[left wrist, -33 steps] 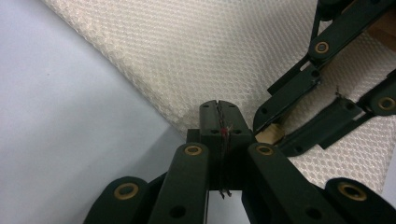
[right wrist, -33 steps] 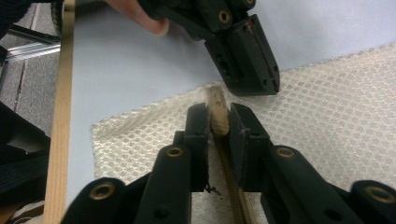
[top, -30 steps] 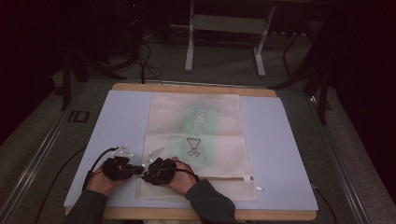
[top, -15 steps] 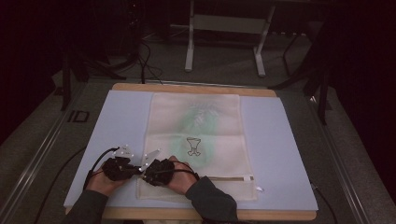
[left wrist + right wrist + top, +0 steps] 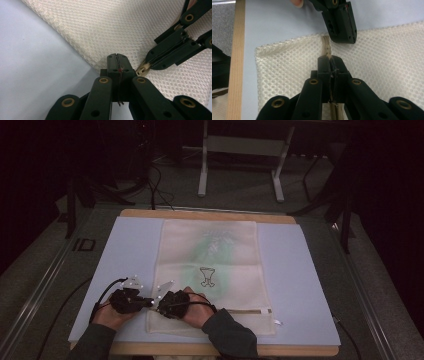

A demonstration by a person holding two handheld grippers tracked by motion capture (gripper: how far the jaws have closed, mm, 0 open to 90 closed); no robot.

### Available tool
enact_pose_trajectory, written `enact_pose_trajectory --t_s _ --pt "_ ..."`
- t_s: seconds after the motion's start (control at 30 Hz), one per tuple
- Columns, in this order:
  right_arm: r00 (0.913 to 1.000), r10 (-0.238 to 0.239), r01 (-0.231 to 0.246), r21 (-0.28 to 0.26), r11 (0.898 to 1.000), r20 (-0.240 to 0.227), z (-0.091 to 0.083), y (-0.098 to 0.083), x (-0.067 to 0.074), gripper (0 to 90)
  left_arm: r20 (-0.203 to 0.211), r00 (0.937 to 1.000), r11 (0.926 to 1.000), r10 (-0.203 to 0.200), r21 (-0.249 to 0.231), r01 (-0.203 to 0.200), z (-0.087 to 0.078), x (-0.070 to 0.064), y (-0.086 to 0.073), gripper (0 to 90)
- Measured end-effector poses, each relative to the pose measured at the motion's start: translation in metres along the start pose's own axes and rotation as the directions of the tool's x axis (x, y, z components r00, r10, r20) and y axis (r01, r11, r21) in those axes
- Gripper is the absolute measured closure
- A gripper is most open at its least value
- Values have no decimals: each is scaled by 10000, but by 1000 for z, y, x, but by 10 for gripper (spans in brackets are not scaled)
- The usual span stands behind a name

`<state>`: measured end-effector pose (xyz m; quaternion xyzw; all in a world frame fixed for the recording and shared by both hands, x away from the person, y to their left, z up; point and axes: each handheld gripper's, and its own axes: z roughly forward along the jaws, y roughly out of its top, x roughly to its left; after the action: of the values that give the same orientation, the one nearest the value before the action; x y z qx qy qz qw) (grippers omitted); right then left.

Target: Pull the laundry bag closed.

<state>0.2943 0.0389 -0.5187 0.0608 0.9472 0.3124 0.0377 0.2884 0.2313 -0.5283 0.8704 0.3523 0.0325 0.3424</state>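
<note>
A cream mesh bag (image 5: 210,255) with a green print lies flat on the blue mat (image 5: 300,270). Its zipper (image 5: 245,311) runs along the near edge. Both hands meet at the bag's near left corner. My left gripper (image 5: 150,303) (image 5: 117,58) is shut, pinching the bag's edge beside the zipper's end. My right gripper (image 5: 159,306) (image 5: 329,60) faces it, and its jaws have just been closing on the beige zipper pull (image 5: 142,71). In the right gripper view the zipper tape (image 5: 326,43) runs from my jaws to the left gripper (image 5: 347,37).
The mat covers a wooden table (image 5: 210,214). A metal frame (image 5: 240,145) and cables stand on the dark floor behind it. Black cables trail from the grippers over the mat's left side (image 5: 102,295).
</note>
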Motion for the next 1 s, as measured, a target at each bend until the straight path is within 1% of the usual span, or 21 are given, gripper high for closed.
enact_pose_trajectory --t_s 0.17,0.4,0.53,0.67,0.77,0.87,1.0 --pt "9999 114 -115 -59 9999 -70 0 -1 -1 871 -48 10000 10000 2 29 -1 0 -1 0 900" --pt "9982 389 -403 -310 9987 -450 2 -3 -5 840 -2 10000 10000 -36 -32 36 0 0 0 900" --pt "9969 548 -565 -289 9980 -558 5 1 -5 817 18 10000 10000 -26 -10 26 0 0 0 900" --pt "9941 803 -823 -252 9963 -726 10 5 -6 802 15 10000 10000 -21 -6 21 0 -1 0 900" --pt "9884 1195 -1215 -157 9925 -941 12 7 -10 812 29 10000 10000 -32 -14 32 0 0 0 900" --pt "9891 1137 -1146 -44 9934 -936 12 8 -10 830 21 10000 10000 -22 -10 22 0 -1 0 900" --pt "9935 827 -828 17 9966 -776 10 8 -8 836 56 10000 10000 -24 -15 24 0 0 0 900"
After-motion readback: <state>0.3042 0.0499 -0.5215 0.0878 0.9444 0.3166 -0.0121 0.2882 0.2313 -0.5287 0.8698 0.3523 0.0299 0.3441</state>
